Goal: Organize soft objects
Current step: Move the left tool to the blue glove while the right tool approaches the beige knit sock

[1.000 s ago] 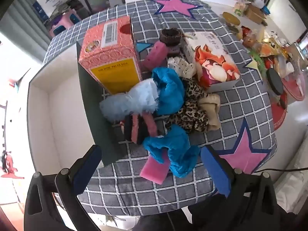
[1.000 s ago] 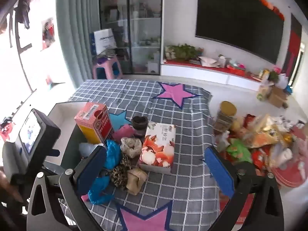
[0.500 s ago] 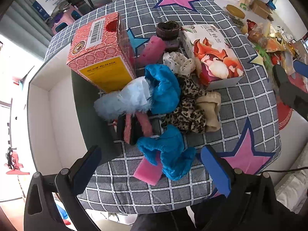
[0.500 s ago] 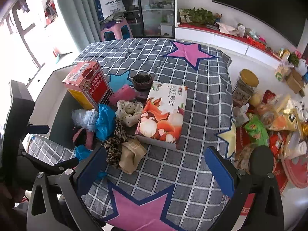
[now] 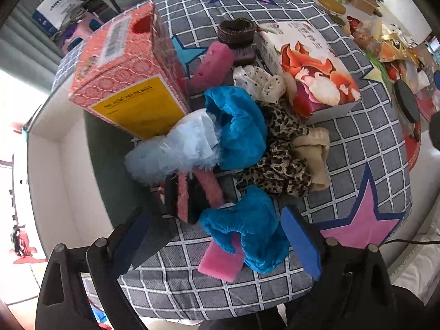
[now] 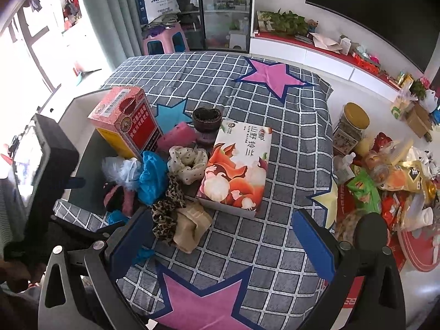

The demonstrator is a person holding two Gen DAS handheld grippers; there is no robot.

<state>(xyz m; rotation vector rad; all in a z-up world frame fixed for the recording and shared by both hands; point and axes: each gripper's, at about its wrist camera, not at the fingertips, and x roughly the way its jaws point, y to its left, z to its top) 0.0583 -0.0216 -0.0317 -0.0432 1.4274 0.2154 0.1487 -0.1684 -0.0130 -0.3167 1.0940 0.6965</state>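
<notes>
A heap of soft things lies on the grey checked cloth (image 5: 365, 148): a blue fluffy cloth (image 5: 242, 231) over a pink sponge (image 5: 222, 261), a second blue cloth (image 5: 239, 132), a pale blue tuft (image 5: 176, 148), a black and pink piece (image 5: 189, 195), a leopard-print cloth (image 5: 277, 154), a beige cloth (image 5: 313, 154) and a dotted white cloth (image 5: 261, 82). My left gripper (image 5: 217, 244) is open, low over the near blue cloth. My right gripper (image 6: 222, 244) is open and empty, above the cloth right of the heap (image 6: 165, 189).
A red and yellow carton (image 5: 129, 77) and a fox-print tissue box (image 5: 308, 66) flank the heap. A dark woven cup (image 5: 236, 30) and a pink block (image 5: 211, 66) stand behind. A white bin (image 5: 55, 159) is at the left. Snack packets (image 6: 385, 176) crowd the right.
My left gripper has dropped closer to the heap, so the near blue cloth sits between its fingers. My right gripper has tilted down and moved over the cloth.
</notes>
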